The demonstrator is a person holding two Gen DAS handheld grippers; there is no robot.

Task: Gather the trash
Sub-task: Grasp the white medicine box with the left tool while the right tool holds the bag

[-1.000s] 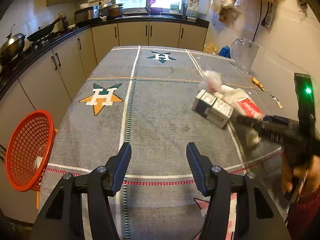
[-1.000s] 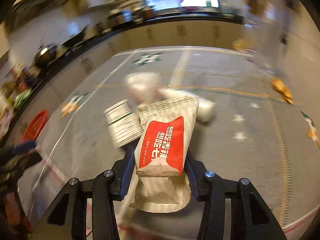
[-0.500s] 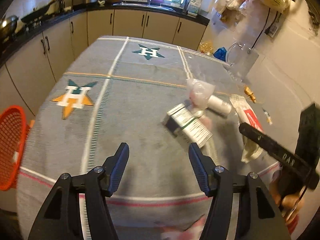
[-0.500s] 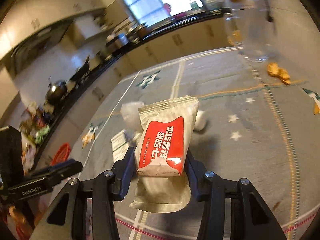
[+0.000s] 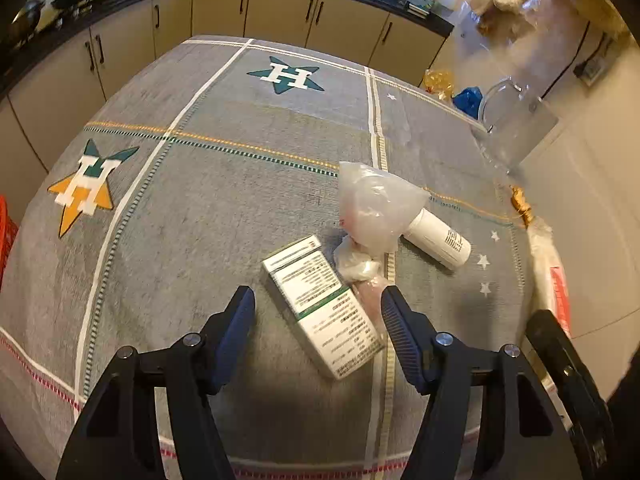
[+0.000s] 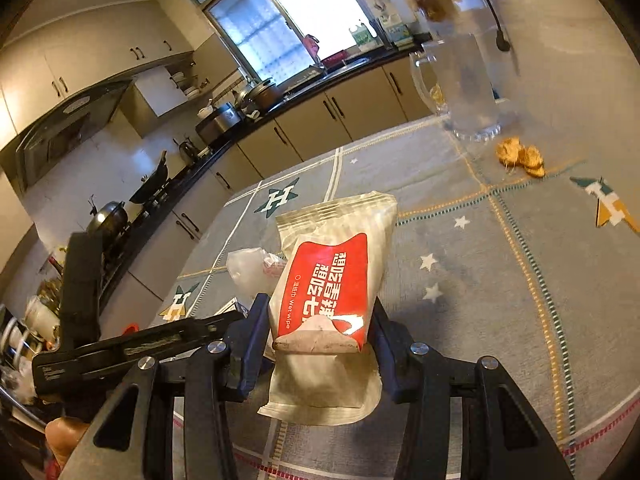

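Observation:
A white-and-green carton (image 5: 304,276) lies flat on the grey tablecloth (image 5: 200,200). My left gripper (image 5: 316,294) hovers open over it, a finger on each side and no pad touching. Just beyond the carton lie a crumpled clear plastic bag (image 5: 372,204) and a white bottle (image 5: 438,238) on its side. My right gripper (image 6: 320,312) is shut on a white wet-wipe packet (image 6: 332,272) with a red label, lifted off the table. The same packet (image 5: 550,280) shows at the right edge of the left wrist view. The right wrist view shows the left gripper (image 6: 120,344) low on the left.
A clear glass pitcher (image 6: 468,92) stands at the table's far right, with orange crumpled scraps (image 6: 520,156) beside it. A red basket (image 5: 6,232) peeks in beyond the table's left edge. Cabinets and a cluttered counter run behind the table.
My left gripper has swung right and down from the bare cloth to the carton, which now lies between its fingers. My right gripper has risen and rolled with the packet in it.

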